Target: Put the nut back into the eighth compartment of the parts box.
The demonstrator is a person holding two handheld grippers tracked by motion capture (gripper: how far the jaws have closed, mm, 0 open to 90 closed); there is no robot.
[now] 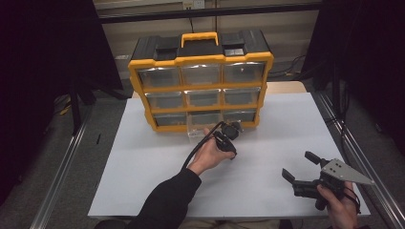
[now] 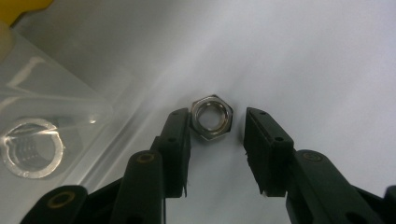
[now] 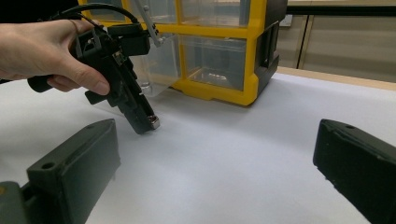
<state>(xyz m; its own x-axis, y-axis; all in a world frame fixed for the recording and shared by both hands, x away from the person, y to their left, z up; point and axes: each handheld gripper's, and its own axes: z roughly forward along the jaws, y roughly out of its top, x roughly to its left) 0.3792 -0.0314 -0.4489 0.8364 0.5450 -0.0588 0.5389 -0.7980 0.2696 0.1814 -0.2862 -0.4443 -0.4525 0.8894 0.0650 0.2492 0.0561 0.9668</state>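
A steel hex nut (image 2: 212, 118) lies flat on the white table (image 1: 267, 138), between the jaws of my left gripper (image 2: 217, 116). The left pad (image 2: 177, 140) touches the nut, while a narrow gap separates it from the right pad (image 2: 261, 140). In the right gripper view the nut (image 3: 154, 122) sits at the tips of the left gripper (image 3: 147, 122), which a hand tilts down onto the table. From above, the left gripper (image 1: 231, 151) is just in front of the organiser. My right gripper (image 1: 298, 164) rests near the table's front right with its jaws wide apart and nothing between them (image 3: 215, 135).
A yellow and black organiser (image 1: 200, 62) with clear drawers stands at the back of the table. Its bottom middle drawer (image 1: 200, 129) is pulled out; this clear drawer (image 2: 46, 107) holds a metal ring (image 2: 31, 147), close to the left of the nut.
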